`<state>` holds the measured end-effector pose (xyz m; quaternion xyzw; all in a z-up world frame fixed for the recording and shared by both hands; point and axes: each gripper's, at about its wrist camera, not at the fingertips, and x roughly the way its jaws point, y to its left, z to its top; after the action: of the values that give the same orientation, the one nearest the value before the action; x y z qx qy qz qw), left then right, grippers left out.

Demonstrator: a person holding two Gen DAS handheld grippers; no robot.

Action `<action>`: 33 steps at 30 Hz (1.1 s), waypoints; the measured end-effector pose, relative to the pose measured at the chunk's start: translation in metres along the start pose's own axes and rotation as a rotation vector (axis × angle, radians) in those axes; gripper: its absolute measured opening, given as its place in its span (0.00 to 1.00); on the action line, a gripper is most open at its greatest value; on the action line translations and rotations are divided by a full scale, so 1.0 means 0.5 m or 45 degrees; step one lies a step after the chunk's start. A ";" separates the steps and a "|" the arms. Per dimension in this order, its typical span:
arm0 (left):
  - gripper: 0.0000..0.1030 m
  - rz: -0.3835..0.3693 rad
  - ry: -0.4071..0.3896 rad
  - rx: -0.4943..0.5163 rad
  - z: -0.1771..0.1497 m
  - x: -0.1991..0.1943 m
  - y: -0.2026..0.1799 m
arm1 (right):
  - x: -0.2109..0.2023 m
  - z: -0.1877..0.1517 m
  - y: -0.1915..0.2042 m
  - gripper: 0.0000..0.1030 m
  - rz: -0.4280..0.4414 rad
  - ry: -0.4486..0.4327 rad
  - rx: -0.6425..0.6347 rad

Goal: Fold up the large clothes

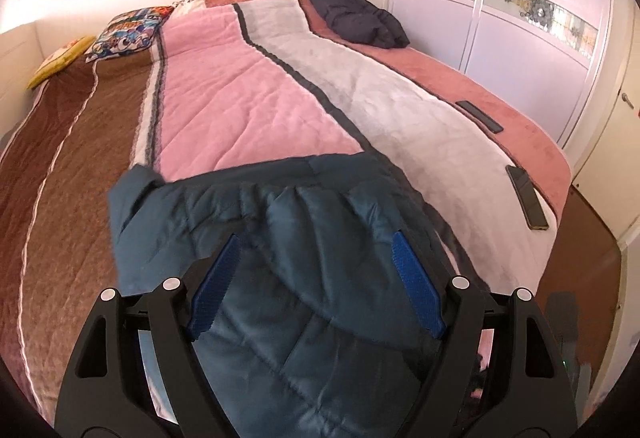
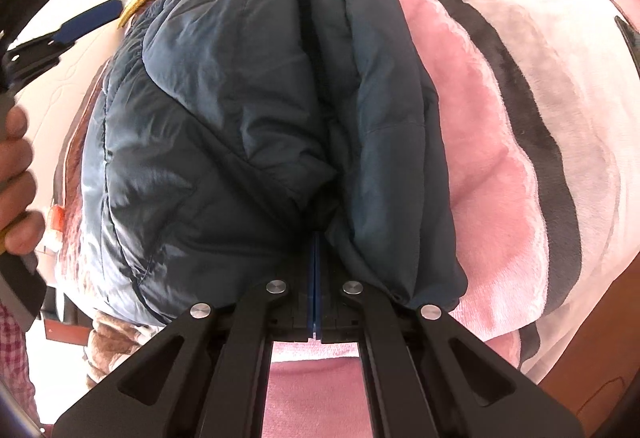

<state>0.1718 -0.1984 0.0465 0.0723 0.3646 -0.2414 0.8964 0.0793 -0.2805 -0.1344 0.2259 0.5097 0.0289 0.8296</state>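
A dark teal quilted jacket (image 1: 280,238) lies on the near end of the bed, partly folded. My left gripper (image 1: 316,242) is open, its blue pads (image 1: 216,282) spread wide just above the jacket, holding nothing. In the right wrist view the same jacket (image 2: 240,118) bulges close in front of the camera. My right gripper (image 2: 316,238) is shut on a fold of the jacket, blue pads pressed together with the fabric bunched around them. The left gripper (image 2: 80,22) shows at the upper left, held by a hand (image 2: 16,190).
The bed has a striped blanket (image 1: 240,98) in brown, pink, grey and rose. A folded dark jacket (image 1: 356,14) lies at the far end. Two phones (image 1: 526,196) (image 1: 478,116) lie near the right edge. Cushions (image 1: 128,30) sit at the head. A wardrobe (image 1: 500,18) stands to the right.
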 end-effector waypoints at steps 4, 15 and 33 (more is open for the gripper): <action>0.76 -0.006 -0.001 -0.040 -0.034 -0.042 0.036 | -0.004 0.000 0.008 0.00 -0.018 0.000 -0.004; 0.82 -0.018 0.058 -0.256 -0.188 -0.129 0.180 | -0.072 0.005 0.019 0.13 0.026 -0.037 0.002; 0.83 -0.313 0.195 -0.590 -0.276 -0.038 0.251 | -0.110 0.155 -0.064 0.68 0.108 -0.124 0.175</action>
<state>0.1357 -0.0393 -0.0463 -0.1614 0.4830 -0.2526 0.8227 0.1139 -0.3511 -0.0720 0.3050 0.4594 0.0179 0.8340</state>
